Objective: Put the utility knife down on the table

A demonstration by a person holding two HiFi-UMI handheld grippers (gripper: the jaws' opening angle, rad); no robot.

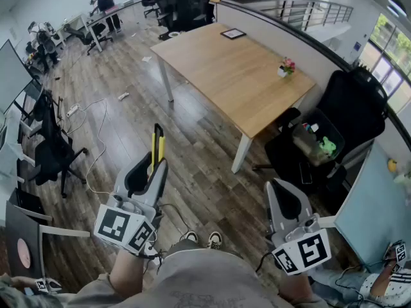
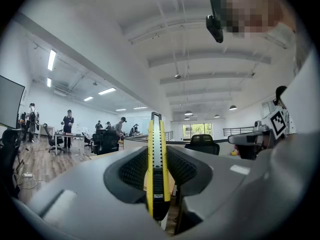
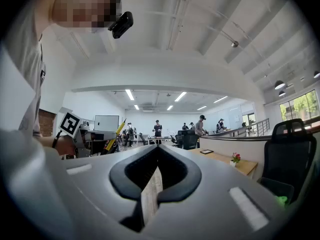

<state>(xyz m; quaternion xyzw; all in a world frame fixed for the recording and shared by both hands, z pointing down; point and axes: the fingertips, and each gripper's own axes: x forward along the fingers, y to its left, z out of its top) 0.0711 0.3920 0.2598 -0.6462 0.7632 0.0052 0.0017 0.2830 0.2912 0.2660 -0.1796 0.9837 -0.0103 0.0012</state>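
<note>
Print first: the only patterns here are the black-and-white squares on the left marker cube [image 1: 125,228] at 7 o'clock in the head view and on the right marker cube [image 1: 303,252] at 5 o'clock. Any lettering on the utility knife [image 2: 156,169] is too small to make out.

The knife is a slim yellow body with a black strip running down its middle and a dark tip at the far end. It stands on edge, level, and pokes out well past the jaw tips. In the head view it points to 12 o'clock, up in the air over the wood-plank floor [image 1: 192,153].

The left gripper [image 1: 156,167] is clamped on it: the left gripper view shows both ribbed black pads pressing the yellow sides.

The right gripper [image 1: 273,187] sits low at 5 o'clock. In its own view the jaw tips meet with nothing between them, and only floor shows through the gap behind.

The light wooden table [image 1: 225,69] is up at 1 o'clock, well apart from the knife. A small flower pot [image 1: 286,67] stands near its right edge and a dark framed item [image 1: 233,34] lies at its far end. A black office chair [image 1: 347,108] stands at 3 o'clock, beside the table's near corner.
</note>
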